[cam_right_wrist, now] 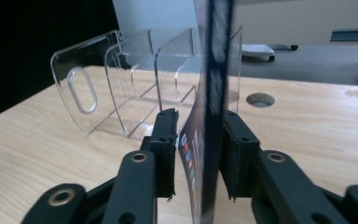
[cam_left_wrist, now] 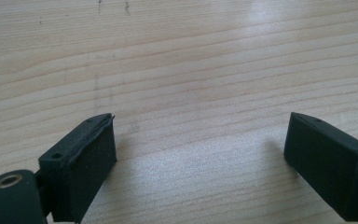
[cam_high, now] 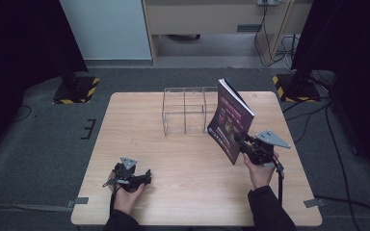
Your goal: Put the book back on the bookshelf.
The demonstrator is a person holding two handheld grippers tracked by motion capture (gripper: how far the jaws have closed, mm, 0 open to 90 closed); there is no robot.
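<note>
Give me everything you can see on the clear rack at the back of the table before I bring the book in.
The clear rack looks like transparent acrylic: upright divider panels on a base, forming open slots, with an oval handle cutout in the end panel. It stands upright on the wooden table near the far edge, and its slots look empty. The dark-covered book, held by the right hand-held gripper, hangs tilted beside the rack's right end; whether they touch cannot be told.
</note>
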